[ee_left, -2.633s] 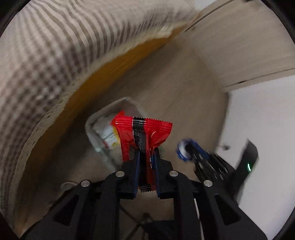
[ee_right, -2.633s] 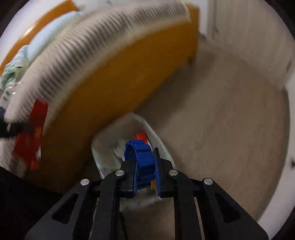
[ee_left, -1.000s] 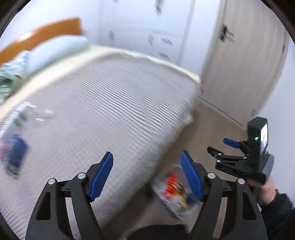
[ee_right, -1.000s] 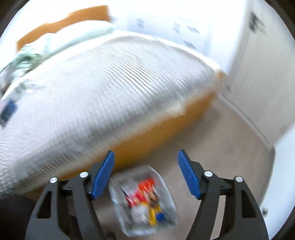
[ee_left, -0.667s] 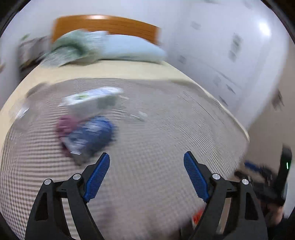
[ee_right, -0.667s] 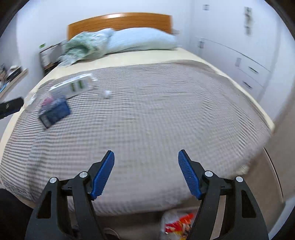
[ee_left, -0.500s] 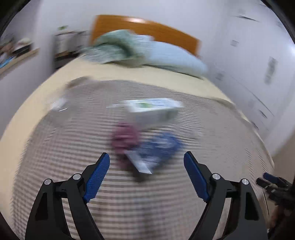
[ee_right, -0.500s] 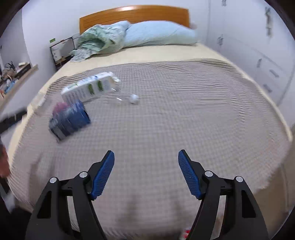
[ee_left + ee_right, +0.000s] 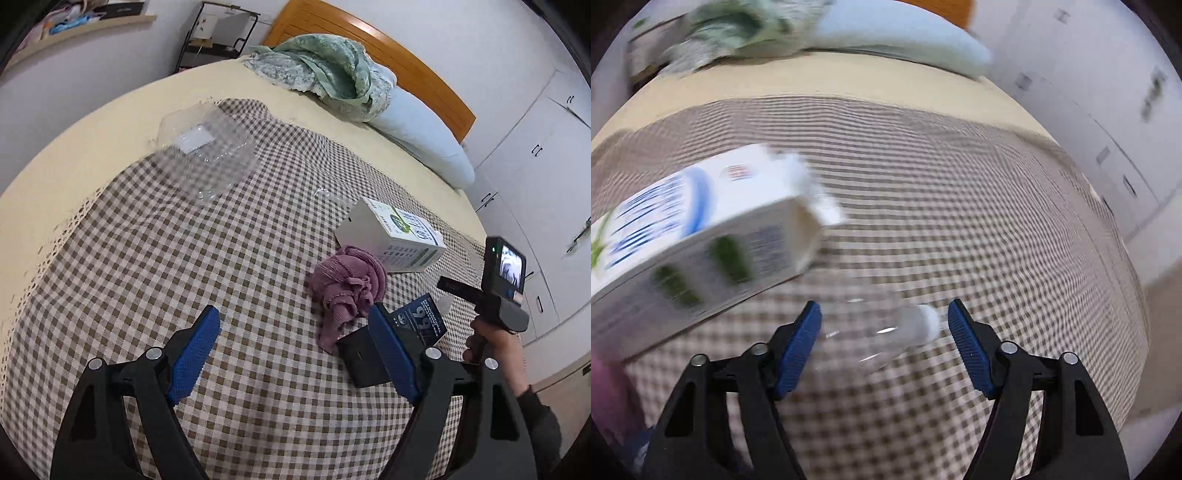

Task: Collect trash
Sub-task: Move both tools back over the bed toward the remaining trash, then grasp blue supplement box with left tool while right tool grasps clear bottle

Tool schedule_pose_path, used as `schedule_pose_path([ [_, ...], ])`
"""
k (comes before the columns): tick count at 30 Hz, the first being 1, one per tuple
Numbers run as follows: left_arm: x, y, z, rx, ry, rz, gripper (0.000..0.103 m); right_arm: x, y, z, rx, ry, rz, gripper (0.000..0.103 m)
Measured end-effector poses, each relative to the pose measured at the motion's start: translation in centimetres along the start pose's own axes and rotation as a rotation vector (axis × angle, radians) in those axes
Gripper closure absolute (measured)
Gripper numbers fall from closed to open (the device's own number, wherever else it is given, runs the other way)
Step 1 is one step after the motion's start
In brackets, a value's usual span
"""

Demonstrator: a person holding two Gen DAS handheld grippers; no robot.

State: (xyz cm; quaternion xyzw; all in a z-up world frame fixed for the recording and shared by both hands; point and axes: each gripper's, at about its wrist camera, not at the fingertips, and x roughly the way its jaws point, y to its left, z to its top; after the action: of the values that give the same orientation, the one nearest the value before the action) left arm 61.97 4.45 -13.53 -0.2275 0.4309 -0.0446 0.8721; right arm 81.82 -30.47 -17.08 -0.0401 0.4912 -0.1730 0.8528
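Note:
My left gripper (image 9: 295,334) is open over the checked bedspread, nothing between its fingers. Just past its right finger lie a purple cloth (image 9: 347,288), a dark blue packet (image 9: 423,319) and a black flat item (image 9: 360,356). A white milk carton (image 9: 391,236) lies behind them, and a clear plastic clamshell (image 9: 207,147) rests farther left. My right gripper (image 9: 882,317) is closing its jaws around a clear plastic bottle (image 9: 886,334) with a white cap (image 9: 925,321); the pads do not press on it. The carton (image 9: 701,229) lies just to its left, blurred.
The bed's checked spread (image 9: 184,258) fills both views. A green blanket (image 9: 332,70) and a pale blue pillow (image 9: 421,136) lie at the wooden headboard (image 9: 388,48). White cupboards (image 9: 535,155) stand on the right. A hand (image 9: 495,343) holds the right gripper's body.
Both views swung up from the trash bin on the floor onto the bed. The right gripper came in close over the clear bottle and its jaws narrowed. The left gripper neared the purple cloth, still open.

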Motion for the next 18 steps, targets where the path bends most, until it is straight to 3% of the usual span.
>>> schedule_pose_path([
  [1,0.1,0.2,0.1,-0.005,0.003,-0.002,0.023,0.3,-1.1,-0.2,0.039,0.007,0.067,0.075],
  [4,0.5,1.4,0.5,-0.047,0.011,0.003,0.023,-2.0,-4.5,-2.3,0.077,-0.052,0.121,0.099],
  [6,0.8,1.6,0.6,-0.060,0.015,0.004,0.023,-4.2,-6.6,-4.4,0.108,-0.092,0.210,0.099],
  [11,1.3,0.8,0.4,-0.036,0.031,-0.004,0.023,-9.3,-10.8,-10.3,0.187,-0.177,0.314,0.099],
  [16,1.4,-0.2,-0.6,-0.006,0.041,0.004,0.023,-10.5,-12.3,-14.4,0.189,-0.229,0.422,0.099],
  [18,1.3,-1.2,-1.3,0.019,0.035,-0.032,0.023,-10.1,-12.8,-14.8,0.246,-0.210,0.438,0.099],
])
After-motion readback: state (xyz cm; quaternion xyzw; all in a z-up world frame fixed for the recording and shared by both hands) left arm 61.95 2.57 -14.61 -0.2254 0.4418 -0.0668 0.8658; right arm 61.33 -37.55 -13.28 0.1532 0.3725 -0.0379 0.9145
